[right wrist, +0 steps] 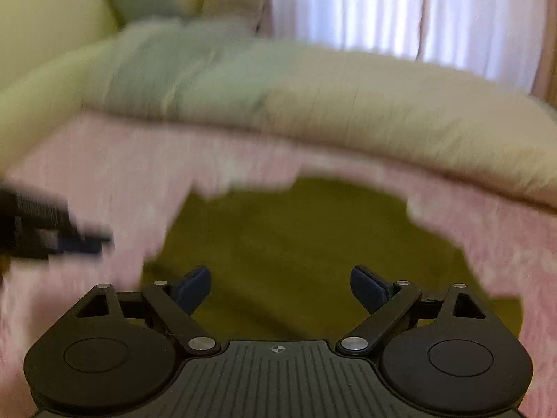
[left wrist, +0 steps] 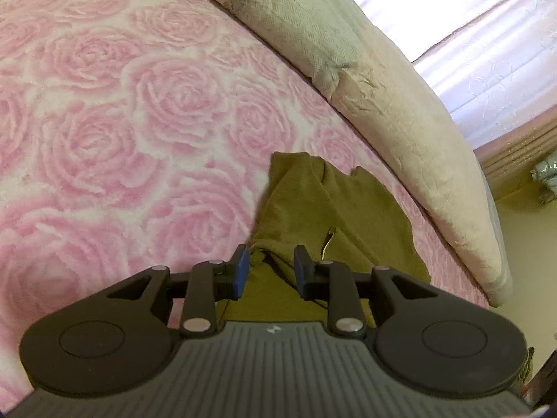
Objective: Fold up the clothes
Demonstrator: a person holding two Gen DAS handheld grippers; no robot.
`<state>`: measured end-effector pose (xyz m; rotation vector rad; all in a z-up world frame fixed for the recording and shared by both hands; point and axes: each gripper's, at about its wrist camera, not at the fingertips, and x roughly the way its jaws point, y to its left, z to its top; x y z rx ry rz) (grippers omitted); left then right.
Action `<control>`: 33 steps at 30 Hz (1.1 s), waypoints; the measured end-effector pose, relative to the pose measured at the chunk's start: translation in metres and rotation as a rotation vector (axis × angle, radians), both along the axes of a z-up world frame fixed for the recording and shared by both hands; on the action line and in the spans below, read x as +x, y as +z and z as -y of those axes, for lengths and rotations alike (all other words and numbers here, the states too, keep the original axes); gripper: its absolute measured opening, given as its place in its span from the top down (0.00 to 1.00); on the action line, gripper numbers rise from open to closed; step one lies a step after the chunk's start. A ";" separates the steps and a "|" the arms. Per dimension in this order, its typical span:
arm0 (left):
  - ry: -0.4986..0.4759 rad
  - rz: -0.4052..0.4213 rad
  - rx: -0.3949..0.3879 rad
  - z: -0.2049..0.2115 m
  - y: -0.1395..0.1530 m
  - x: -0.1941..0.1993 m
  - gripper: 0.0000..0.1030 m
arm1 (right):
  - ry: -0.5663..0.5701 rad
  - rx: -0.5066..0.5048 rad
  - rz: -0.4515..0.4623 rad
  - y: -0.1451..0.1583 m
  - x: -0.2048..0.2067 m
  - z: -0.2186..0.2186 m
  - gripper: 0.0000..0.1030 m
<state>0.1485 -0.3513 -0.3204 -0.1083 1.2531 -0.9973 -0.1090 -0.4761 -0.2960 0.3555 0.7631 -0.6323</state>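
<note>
An olive-green garment lies on the pink rose-patterned bedspread. My left gripper hovers over its near end, jaws partly open with cloth showing in the gap, nothing clamped. In the blurred right wrist view the garment spreads out flat and wide on the bedspread. My right gripper is wide open above its near edge and empty. The left gripper shows as a dark blur at the left edge of that view.
A long beige and grey-green pillow or bolster runs along the far side of the bed and also shows in the right wrist view. White curtains hang behind it. A radiator stands by the wall at the right.
</note>
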 end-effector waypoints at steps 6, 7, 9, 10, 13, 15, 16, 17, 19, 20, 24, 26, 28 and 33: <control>-0.058 -0.055 -0.002 0.022 -0.013 -0.016 0.76 | -0.309 0.313 0.063 -0.025 -0.077 0.031 0.12; -0.077 -0.062 -0.009 0.030 -0.014 -0.020 0.75 | -0.375 0.350 0.080 -0.028 -0.093 0.037 0.12; -0.117 -0.068 -0.018 0.048 -0.015 -0.028 0.73 | -0.470 0.363 0.088 -0.032 -0.116 0.048 0.12; -0.139 -0.069 -0.019 0.058 -0.016 -0.032 0.71 | -0.502 0.349 0.073 -0.032 -0.122 0.054 0.12; -0.200 -0.073 0.005 0.088 -0.024 -0.041 0.70 | -0.572 0.348 0.062 -0.037 -0.140 0.066 0.12; -0.234 -0.087 0.035 0.105 -0.035 -0.044 0.69 | -0.609 0.371 0.083 -0.038 -0.153 0.070 0.12; -0.244 -0.090 0.074 0.113 -0.041 -0.046 0.69 | -0.624 0.379 0.095 -0.038 -0.159 0.071 0.12; -0.241 -0.085 0.120 0.118 -0.047 -0.048 0.71 | -0.633 0.383 0.102 -0.038 -0.163 0.071 0.12; -0.219 -0.074 0.167 0.122 -0.055 -0.051 0.73 | -0.646 0.381 0.110 -0.036 -0.168 0.072 0.12; -0.215 -0.072 0.164 0.122 -0.056 -0.053 0.77 | -0.650 0.381 0.116 -0.036 -0.171 0.072 0.12; -0.269 -0.055 0.081 0.126 -0.045 -0.064 0.97 | -0.642 0.356 0.120 -0.037 -0.179 0.067 0.12; -0.293 -0.027 -0.003 0.129 -0.028 -0.066 0.97 | -0.621 0.326 0.098 -0.040 -0.176 0.070 0.12; -0.300 0.011 -0.121 0.127 0.000 -0.066 0.97 | -0.597 0.283 0.070 -0.040 -0.170 0.070 0.12; -0.261 0.148 -0.366 0.101 0.067 -0.046 0.97 | -0.493 0.122 -0.014 -0.041 -0.137 0.077 0.12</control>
